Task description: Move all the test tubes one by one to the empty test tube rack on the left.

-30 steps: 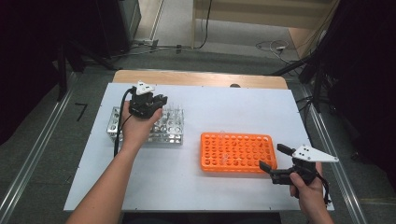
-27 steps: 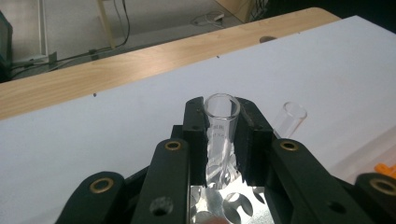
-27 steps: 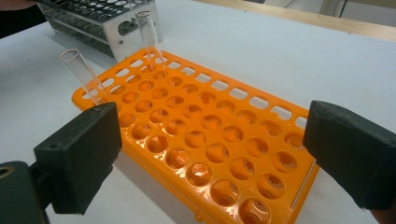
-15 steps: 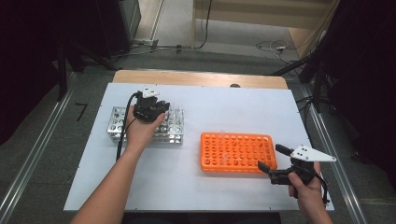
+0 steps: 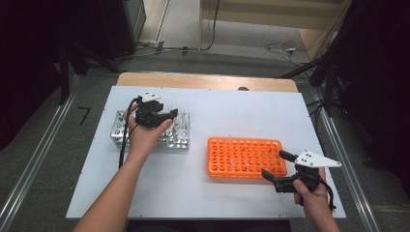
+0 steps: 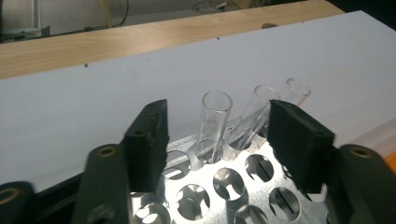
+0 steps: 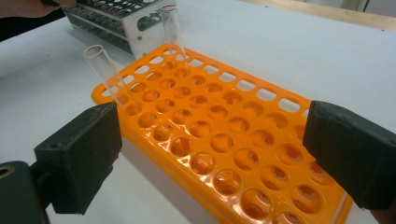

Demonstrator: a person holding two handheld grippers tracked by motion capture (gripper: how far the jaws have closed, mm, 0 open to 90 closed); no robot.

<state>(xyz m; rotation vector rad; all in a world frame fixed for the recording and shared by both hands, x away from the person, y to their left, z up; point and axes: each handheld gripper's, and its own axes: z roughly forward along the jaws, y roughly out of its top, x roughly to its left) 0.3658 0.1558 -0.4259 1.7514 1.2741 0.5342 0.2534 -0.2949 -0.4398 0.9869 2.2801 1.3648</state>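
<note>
**A:** Glass tube stands upright in the metal rack, right between your left gripper jaws. Those jaws have just been opening; they stand partly apart now, pads clear of the glass on both sides.

**B:** So what can go wrong from here?

**A:** Two more tubes lean just past the right-hand jaw. If you pull your hand back on a slant, that jaw could clip one of them, or knock the upright one, and glass tips easily in such loose holes. Lift straight away from the rack.

**B:** And your right gripper?

**A:** Its jaws gape wide with nothing in them, low over the near end of the orange rack on the bench. Compared with a second ago, your left hand sits slightly nearer you over the metal rack; the right has barely shifted.
</note>
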